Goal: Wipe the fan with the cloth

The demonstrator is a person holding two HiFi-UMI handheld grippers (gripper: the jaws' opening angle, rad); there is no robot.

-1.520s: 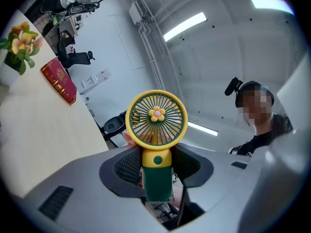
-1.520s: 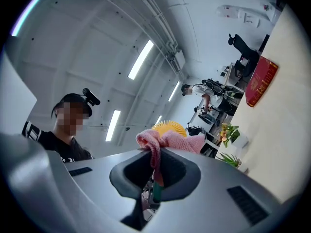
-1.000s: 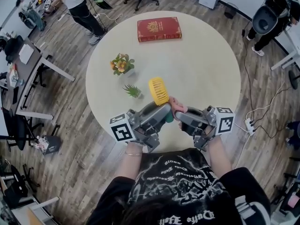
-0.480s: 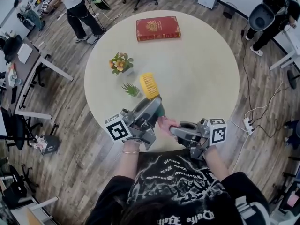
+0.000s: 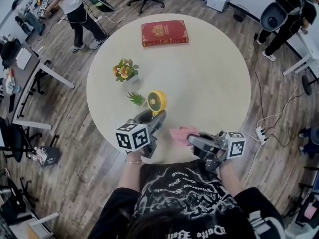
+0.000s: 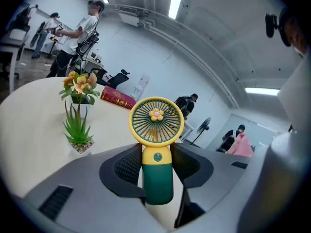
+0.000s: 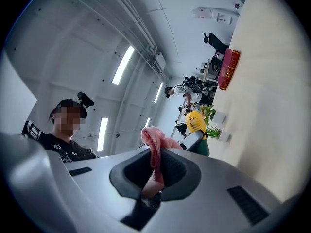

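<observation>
A small hand fan with a round yellow head (image 6: 156, 121) and a green handle (image 6: 158, 178) stands upright between the jaws of my left gripper (image 6: 156, 166), which is shut on the handle. In the head view the fan (image 5: 156, 102) is low over the table, next to a small green plant, with the left gripper (image 5: 153, 118) behind it. My right gripper (image 7: 155, 171) is shut on a pink cloth (image 7: 156, 144) that bunches above its jaws. In the head view the cloth (image 5: 182, 133) and right gripper (image 5: 193, 140) sit near the table's front edge, apart from the fan.
The round cream table (image 5: 209, 83) carries a red book (image 5: 164, 32) at the back, a pot of orange flowers (image 5: 123, 71) and a small green plant (image 5: 136, 98) on the left. People, desks and office chairs stand around the table; a power strip (image 5: 260, 132) lies on the floor to the right.
The left gripper has dropped and turned, bringing the fan upright beside the small plant. The right gripper has drawn the cloth away from the fan toward the table's front edge.
</observation>
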